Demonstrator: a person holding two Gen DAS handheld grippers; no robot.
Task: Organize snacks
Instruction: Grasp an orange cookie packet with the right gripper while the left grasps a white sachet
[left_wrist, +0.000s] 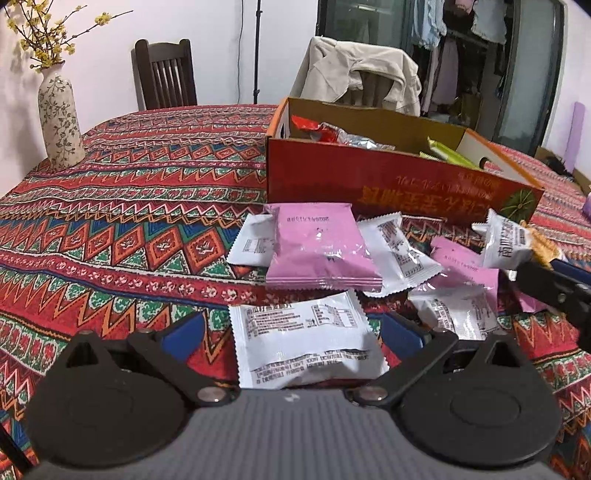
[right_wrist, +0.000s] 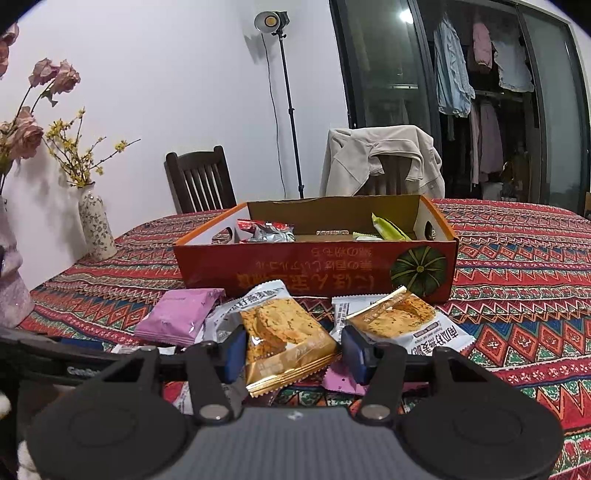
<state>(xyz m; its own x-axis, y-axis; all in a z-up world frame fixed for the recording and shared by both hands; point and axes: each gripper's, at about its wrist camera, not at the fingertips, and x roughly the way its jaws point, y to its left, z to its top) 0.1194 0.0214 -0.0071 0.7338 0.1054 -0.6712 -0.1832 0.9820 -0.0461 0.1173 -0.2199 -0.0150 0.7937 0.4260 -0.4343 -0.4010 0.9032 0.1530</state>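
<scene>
A red cardboard box (left_wrist: 369, 177) (right_wrist: 314, 266) stands on the table with a few snack packets inside. In front of it lies a loose pile of pink packets (left_wrist: 321, 247) (right_wrist: 177, 314) and white packets (left_wrist: 399, 254). My left gripper (left_wrist: 291, 332) is open, its fingers either side of a white packet (left_wrist: 303, 336) lying back up. My right gripper (right_wrist: 291, 350) is open around a biscuit packet (right_wrist: 284, 332) with a gold end, not pinching it. A second biscuit packet (right_wrist: 406, 321) lies just to its right. The right gripper also shows in the left wrist view (left_wrist: 546, 280).
A floral vase (left_wrist: 59, 122) (right_wrist: 96, 229) with yellow blossoms stands at the table's far left. Another pink vase (right_wrist: 11, 280) is near the left edge. Two chairs (left_wrist: 166, 74) (right_wrist: 384, 166) stand behind the table, one draped with a beige jacket. A light stand (right_wrist: 284, 103) is behind.
</scene>
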